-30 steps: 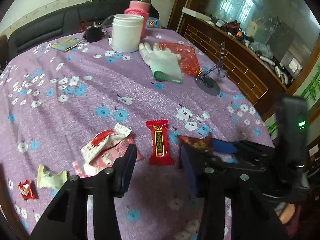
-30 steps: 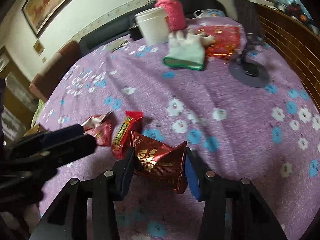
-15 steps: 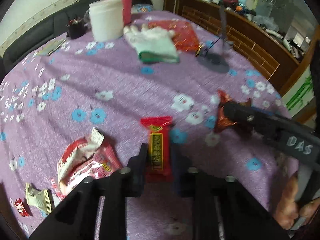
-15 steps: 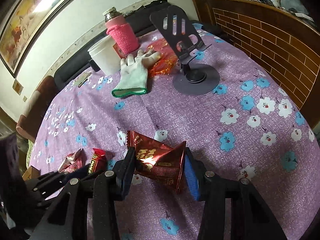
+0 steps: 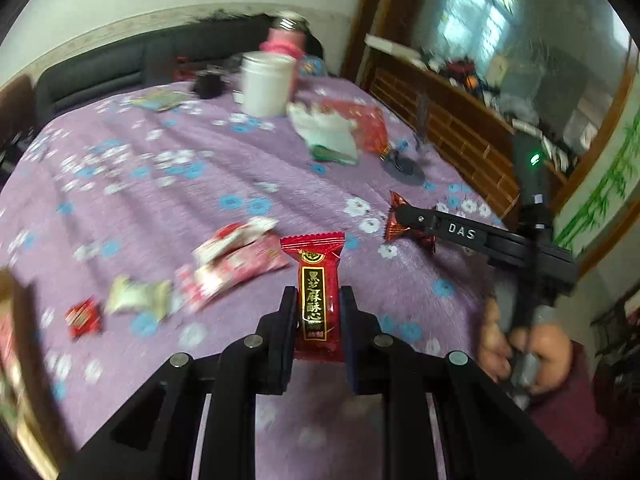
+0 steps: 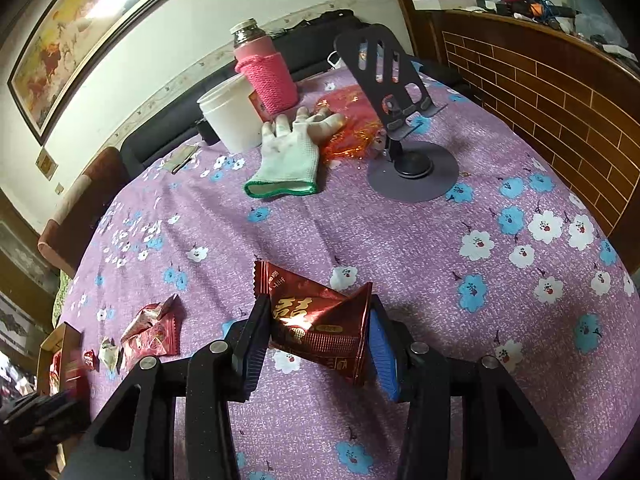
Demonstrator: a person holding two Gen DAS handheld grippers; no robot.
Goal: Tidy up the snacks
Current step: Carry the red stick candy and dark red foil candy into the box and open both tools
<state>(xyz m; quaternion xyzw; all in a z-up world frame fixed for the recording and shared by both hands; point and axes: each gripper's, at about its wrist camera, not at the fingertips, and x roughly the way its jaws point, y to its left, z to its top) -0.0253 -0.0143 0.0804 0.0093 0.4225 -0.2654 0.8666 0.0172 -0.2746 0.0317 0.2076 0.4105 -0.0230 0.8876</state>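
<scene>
the left tool (image 5: 318,322) is clamped on a narrow bright-red candy wrapper with gold lettering (image 5: 317,292), pinched across its lower half so the crimped top stands up clear of the purple flowered tablecloth (image 5: 168,184). the right tool (image 6: 316,334) is clamped on a dark-red foil snack pouch shaped like a pyramid (image 6: 320,320), its pads pressing on the two side corners, the pouch lifted above the table.

the step in hand looks like carrying both snacks to wherever they are gathered; a cardboard box (image 6: 60,350) shows at the table's edge, beyond the loose pile of red and white wrappers (image 6: 150,334) as seen from the pouch, and is a likely goal, though that is a guess.

to do it well: keep both grips closed. the narrow wrapper is slippery film, so a quick swing could let it slide out. keep the left tool high enough to pass over the loose pile without dragging it. the foil pouch is held only by its corners and may crumple or twist, so carry it level. bring one tool to the box at a time so they do not collide, and open only once the snack is over the opening.
</scene>
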